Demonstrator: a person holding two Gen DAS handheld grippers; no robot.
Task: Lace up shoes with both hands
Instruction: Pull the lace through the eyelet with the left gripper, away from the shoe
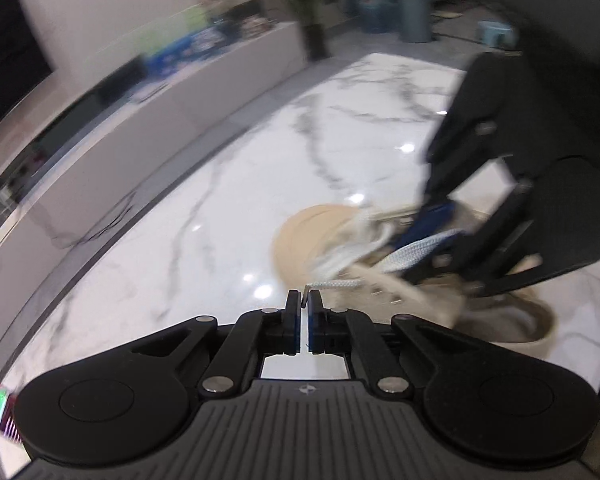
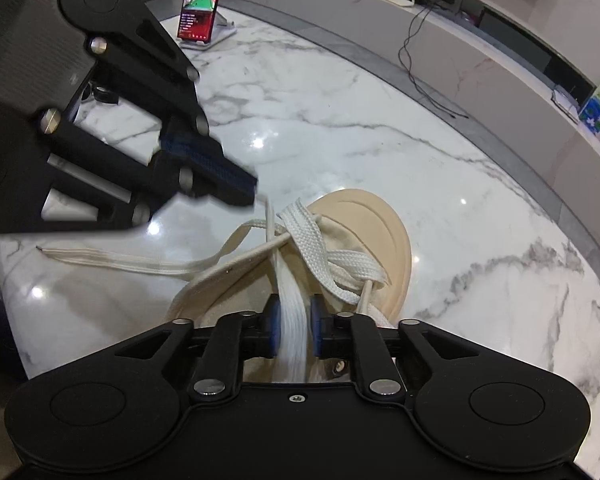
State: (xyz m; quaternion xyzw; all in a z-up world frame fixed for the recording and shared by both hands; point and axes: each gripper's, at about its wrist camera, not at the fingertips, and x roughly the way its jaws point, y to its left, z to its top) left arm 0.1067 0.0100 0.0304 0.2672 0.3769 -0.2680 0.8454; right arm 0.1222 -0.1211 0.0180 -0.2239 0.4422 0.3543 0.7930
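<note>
Shoe: one beige canvas low-top shoe with a pale rubber toe cap (image 2: 364,240) is seen lying on the white grey-veined marble table (image 2: 380,120), toe pointed away from the right wrist camera, heel and opening hidden under that gripper.
Lace: one flat white woven shoelace (image 2: 320,256) is seen crossed loosely over the tongue; a broad run of it passes down between the right jaws, and a thin end is led up to the left jaws.
Loose strand: a flat cream strip (image 2: 112,260) is seen trailing left across the table from the shoe; whether it is the lace's other end cannot be told.
Long axis: the shoe's length is lined up roughly with the right gripper's pointing line; the held lace end runs crosswise, up and to the left.
Right gripper (image 2: 293,328): it is held directly over the shoe's throat, jaws parted a little, the white band lying between the blue pads; a firm pinch is not shown.
Left gripper (image 1: 304,308): jaws are closed on the lace's thin tip, held just left of the toe, clear of the shoe.
Nearer hand: the right is judged nearer the eyelets; the left carries the free end.
Coming move: the tip is judged to need guiding back right, toward an eyelet.
Counts: one shoe, one lace, two grippers, one phone on a stand (image 2: 202,0).
</note>
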